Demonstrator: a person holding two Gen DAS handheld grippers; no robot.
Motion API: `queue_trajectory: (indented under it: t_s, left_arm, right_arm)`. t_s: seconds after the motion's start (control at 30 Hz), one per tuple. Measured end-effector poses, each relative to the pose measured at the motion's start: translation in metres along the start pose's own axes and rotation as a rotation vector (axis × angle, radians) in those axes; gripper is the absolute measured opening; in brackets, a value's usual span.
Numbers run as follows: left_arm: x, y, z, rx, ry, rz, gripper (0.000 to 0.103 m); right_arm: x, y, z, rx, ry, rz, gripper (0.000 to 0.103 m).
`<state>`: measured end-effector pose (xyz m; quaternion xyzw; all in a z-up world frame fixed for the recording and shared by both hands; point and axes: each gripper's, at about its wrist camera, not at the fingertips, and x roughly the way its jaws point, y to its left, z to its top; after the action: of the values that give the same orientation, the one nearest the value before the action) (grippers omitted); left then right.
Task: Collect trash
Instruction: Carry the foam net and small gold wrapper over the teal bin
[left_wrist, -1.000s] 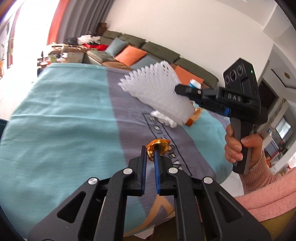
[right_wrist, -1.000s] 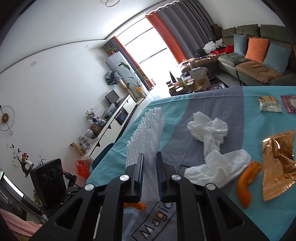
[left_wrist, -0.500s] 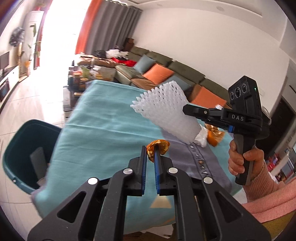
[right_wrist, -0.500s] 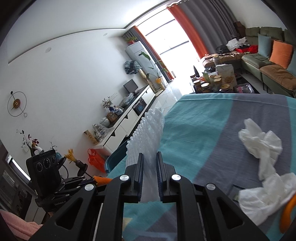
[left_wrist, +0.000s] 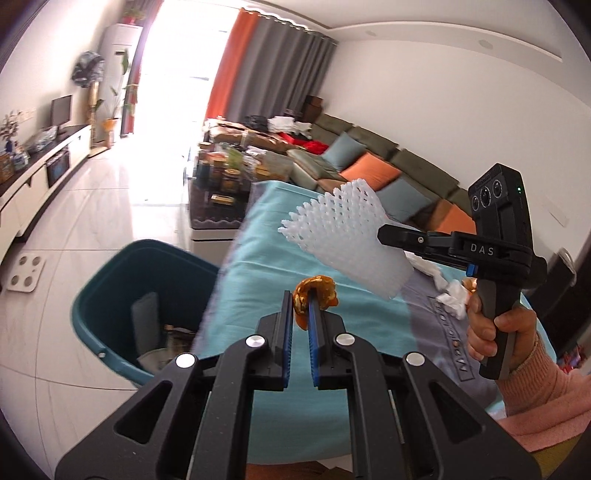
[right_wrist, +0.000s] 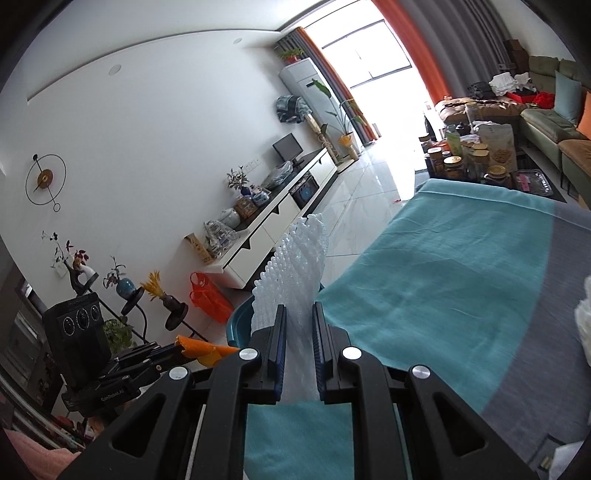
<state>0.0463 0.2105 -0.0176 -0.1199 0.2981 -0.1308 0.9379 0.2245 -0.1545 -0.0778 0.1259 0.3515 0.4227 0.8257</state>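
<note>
My left gripper is shut on a piece of orange peel, held above the teal and grey tablecloth. To its right, a hand in a pink sleeve carries my right gripper, shut on a white foam fruit net. In the right wrist view the foam net stands up between the fingers of the right gripper, and the left gripper shows at lower left with the orange peel. A teal trash bin stands on the floor left of the table, with some waste inside.
Crumpled white tissues lie on the grey strip of the cloth at right. A low table with jars stands beyond the table's far end, a sofa with cushions behind it. A white TV cabinet lines the left wall.
Both grippers have swung left along the table with their loads still held. The teal bin has come into the left wrist view, and the tissues have slid to the right edge.
</note>
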Motion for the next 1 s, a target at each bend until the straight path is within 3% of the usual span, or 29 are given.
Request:
queue_trajectory:
  t_s: [0.43, 1.0]
  left_arm:
    - [-0.015, 0.048, 0.0, -0.072, -0.008, 0.122, 0.008]
    - [0.002, 0.091, -0.009, -0.141, 0.051, 0.228, 0.008]
  right_arm:
    - [0.067, 0.022, 0.022, -0.029, 0.079, 0.027, 0.012]
    - [0.139, 0.04, 0.021, -0.053, 0.186, -0.019, 0.012]
